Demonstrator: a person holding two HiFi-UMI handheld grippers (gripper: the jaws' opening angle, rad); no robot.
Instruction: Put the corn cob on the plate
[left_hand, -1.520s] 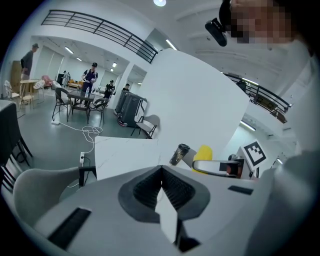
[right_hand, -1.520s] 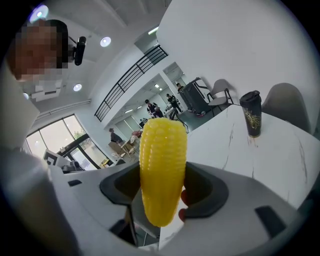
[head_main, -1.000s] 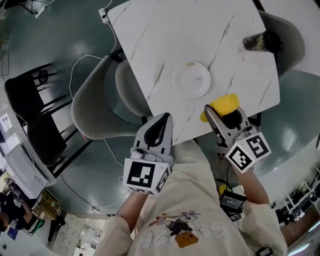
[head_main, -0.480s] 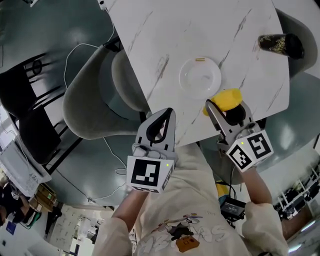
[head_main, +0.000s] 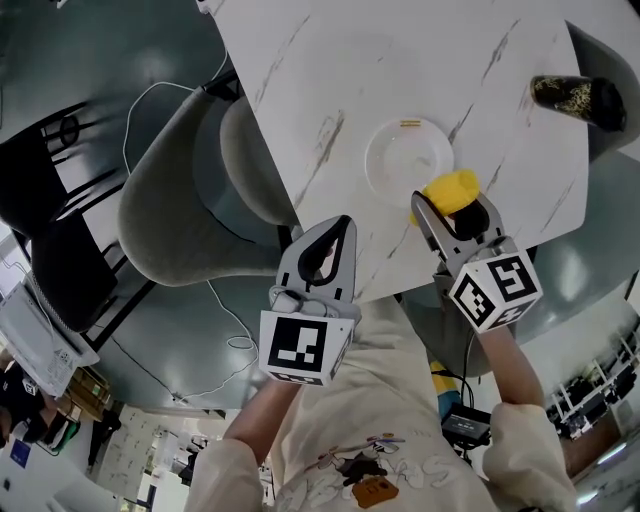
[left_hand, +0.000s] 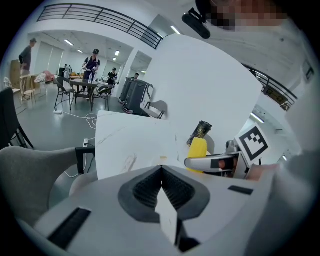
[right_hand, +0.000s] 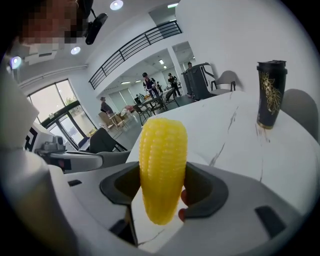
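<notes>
Big open office hall, people milling around far in the back, and a white marble-look table (head_main: 330, 70) filling the top of the head view, with a grey chair (head_main: 170, 210) pushed in at its left and a dark, gold-patterned tumbler (head_main: 575, 95) off in the upper right corner. The white plate (head_main: 400, 150) sits right of centre, close to the table's near edge, and it looks bare. The corn cob (head_main: 452, 188) isn't on it yet. It's up in the air just at the plate's lower right rim, clamped in the right gripper (head_main: 452, 212). In the right gripper view the jaws are opened only as wide as the cob and pinch it around the middle, so it stands upright with both ends poking out. I'd guess that's deliberate, since a free bottom end makes it easy to lower onto the plate. The left gripper (head_main: 343, 222) hangs back at the lower middle, off the table edge, jaws pressed together with nothing between them. It looks parked out of the way, since this seems like a one-hand job.
</notes>
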